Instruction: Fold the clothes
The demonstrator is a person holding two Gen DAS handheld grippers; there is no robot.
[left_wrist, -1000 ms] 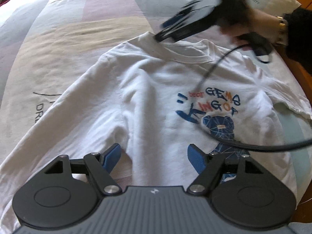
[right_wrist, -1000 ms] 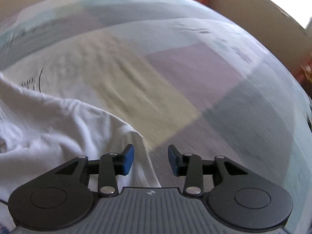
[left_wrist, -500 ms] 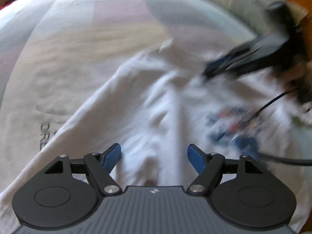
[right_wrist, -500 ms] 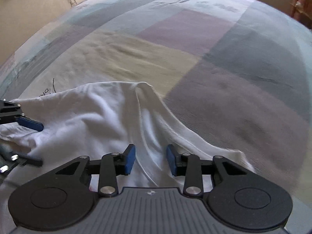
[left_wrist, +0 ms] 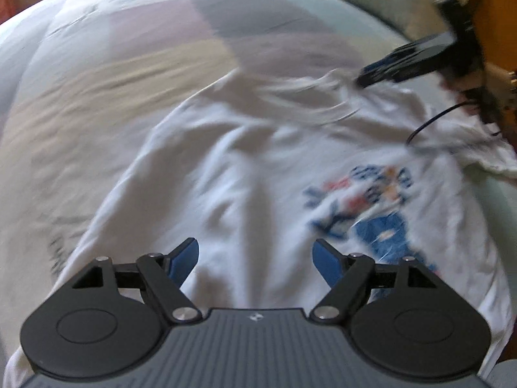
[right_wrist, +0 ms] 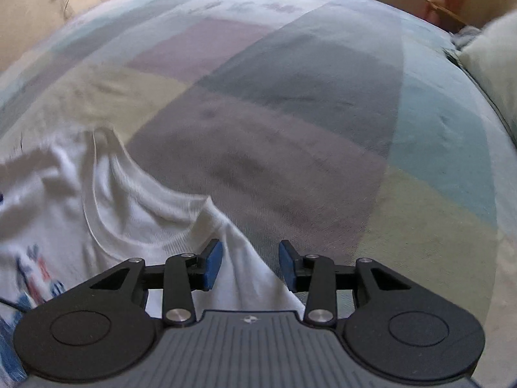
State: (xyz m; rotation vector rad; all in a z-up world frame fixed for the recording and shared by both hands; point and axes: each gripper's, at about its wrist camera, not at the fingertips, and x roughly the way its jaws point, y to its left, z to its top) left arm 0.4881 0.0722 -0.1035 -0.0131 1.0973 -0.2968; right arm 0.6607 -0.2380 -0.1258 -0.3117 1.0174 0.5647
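White T-shirt (left_wrist: 232,168) is lying flat, print up, on the patchwork bedspread (left_wrist: 106,74).
Soft and light, it is best pinched at hem and shoulder seam. Left gripper (left_wrist: 255,258) is hovering spread and empty; right gripper (right_wrist: 250,263) is standing half-parted, empty, over the shoulder. Blur is hiding the print, and the hem is cut off.

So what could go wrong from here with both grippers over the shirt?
1. The black cable trails across the white printed T-shirt and could get folded in.
2. The right hand-held gripper, open, straddles only the shoulder edge; a pinch may slip.
3. The left hand-held gripper, open above wrinkled cloth, might trap creases.
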